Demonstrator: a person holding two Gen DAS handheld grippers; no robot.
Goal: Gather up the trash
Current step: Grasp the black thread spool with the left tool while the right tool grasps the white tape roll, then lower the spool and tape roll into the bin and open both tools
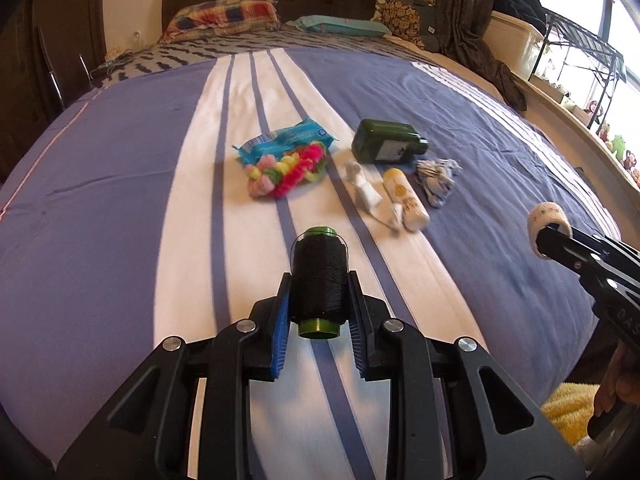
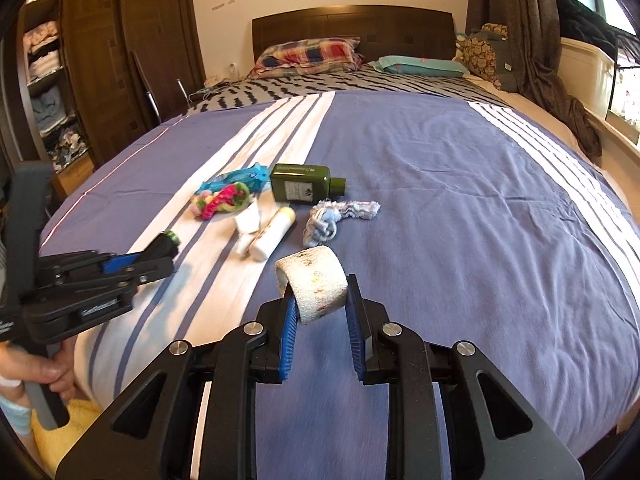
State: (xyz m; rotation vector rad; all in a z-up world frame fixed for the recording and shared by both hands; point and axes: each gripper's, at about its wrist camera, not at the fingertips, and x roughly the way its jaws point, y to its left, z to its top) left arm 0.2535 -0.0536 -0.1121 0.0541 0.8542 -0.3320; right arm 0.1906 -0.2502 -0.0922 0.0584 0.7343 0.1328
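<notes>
My left gripper is shut on a black thread spool with green ends, held above the bed; it also shows in the right wrist view. My right gripper is shut on a white bandage roll, seen at the right in the left wrist view. On the bed lie a blue packet, a colourful pom-pom bundle, a dark green bottle, a white tube, crumpled white paper and a grey-white cloth scrap.
The striped blue and white bedspread covers the bed. Pillows lie at the headboard. A wardrobe stands left, a curtain and windowsill right. A yellow towel is at the near edge.
</notes>
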